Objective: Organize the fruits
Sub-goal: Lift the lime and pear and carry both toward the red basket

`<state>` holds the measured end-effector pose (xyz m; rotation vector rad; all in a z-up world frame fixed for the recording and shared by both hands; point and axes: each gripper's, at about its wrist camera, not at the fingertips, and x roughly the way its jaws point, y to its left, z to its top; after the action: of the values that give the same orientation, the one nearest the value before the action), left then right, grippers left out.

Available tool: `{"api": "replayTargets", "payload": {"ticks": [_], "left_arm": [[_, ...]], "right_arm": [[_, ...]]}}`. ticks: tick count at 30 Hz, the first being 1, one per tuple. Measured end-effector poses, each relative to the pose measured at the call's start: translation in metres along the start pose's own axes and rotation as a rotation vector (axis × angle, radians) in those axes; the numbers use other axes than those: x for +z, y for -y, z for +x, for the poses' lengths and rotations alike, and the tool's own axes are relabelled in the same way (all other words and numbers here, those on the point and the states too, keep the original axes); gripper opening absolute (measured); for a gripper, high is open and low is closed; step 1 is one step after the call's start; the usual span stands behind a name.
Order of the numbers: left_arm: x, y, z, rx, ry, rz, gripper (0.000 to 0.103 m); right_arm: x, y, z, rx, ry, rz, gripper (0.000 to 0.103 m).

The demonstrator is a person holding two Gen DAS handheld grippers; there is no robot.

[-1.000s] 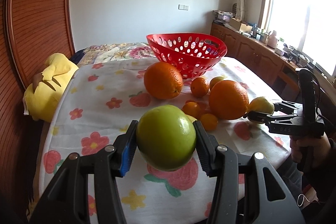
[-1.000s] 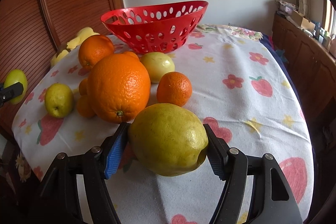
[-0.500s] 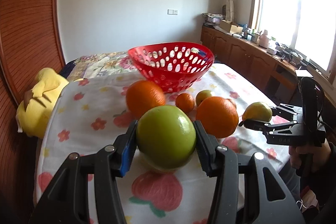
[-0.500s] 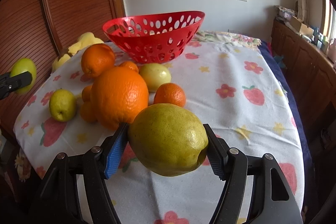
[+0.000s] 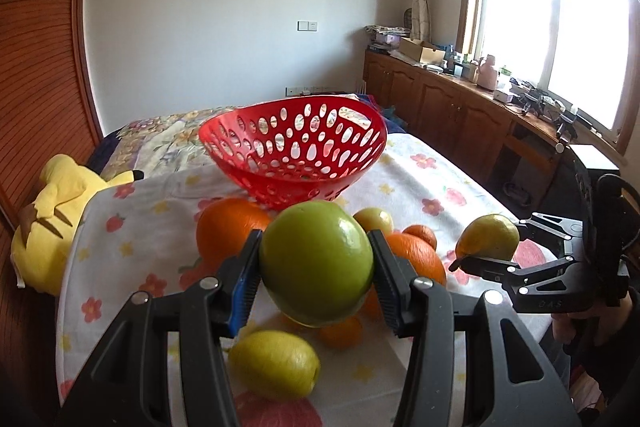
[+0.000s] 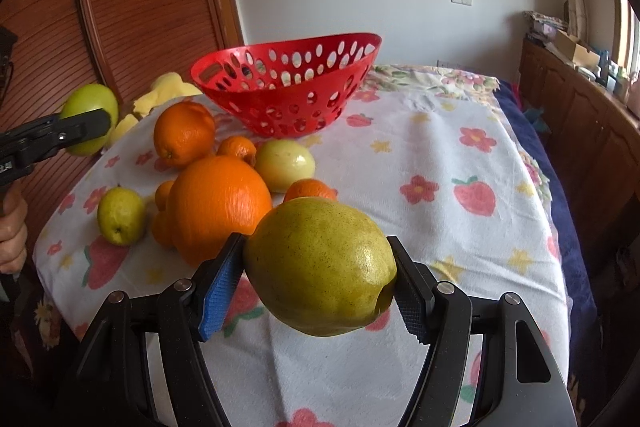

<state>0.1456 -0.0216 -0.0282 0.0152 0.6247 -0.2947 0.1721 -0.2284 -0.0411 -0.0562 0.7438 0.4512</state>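
Fruits lie in a loose cluster on the flowered tablecloth (image 6: 460, 131), all on the near side of the empty red basket (image 6: 286, 87). A big orange (image 6: 218, 205) sits closest to the cameras, a second orange (image 6: 184, 133) lies nearer the basket's left end, and a pale yellow fruit (image 6: 285, 165) rests between them just in front of the basket. Small tangerines (image 6: 237, 149) are tucked around these; how many sit behind the big orange is hard to tell. A small yellow-green fruit (image 6: 120, 215) lies farthest from the basket, at the cluster's left edge.

The left gripper (image 5: 316, 265) is clamped on a green apple (image 5: 316, 263), held in the air in front of the basket. The right gripper (image 6: 320, 267) grips a yellow-green pear (image 6: 320, 265), also off the cloth, on the near side of the big orange. A yellow plush toy (image 5: 60, 211) lies left of the basket.
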Motion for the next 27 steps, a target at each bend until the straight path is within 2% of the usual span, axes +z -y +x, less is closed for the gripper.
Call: {"api": "replayTargets", "payload": {"ticks": [6, 16, 27], "left_arm": [[0.02, -0.001, 0.012, -0.01, -0.001, 0.016, 0.05], [0.056, -0.02, 0.043, -0.009, -0.009, 0.028, 0.05], [0.079, -0.041, 0.095, -0.022, -0.078, 0.019, 0.05]], "right_arm": [[0.017, 0.005, -0.004, 0.001, 0.02, -0.007, 0.071], [0.073, 0.012, 0.003, 0.002, 0.059, -0.04, 0.071], [0.136, 0.006, 0.036, 0.03, 0.069, -0.089, 0.071]]}}
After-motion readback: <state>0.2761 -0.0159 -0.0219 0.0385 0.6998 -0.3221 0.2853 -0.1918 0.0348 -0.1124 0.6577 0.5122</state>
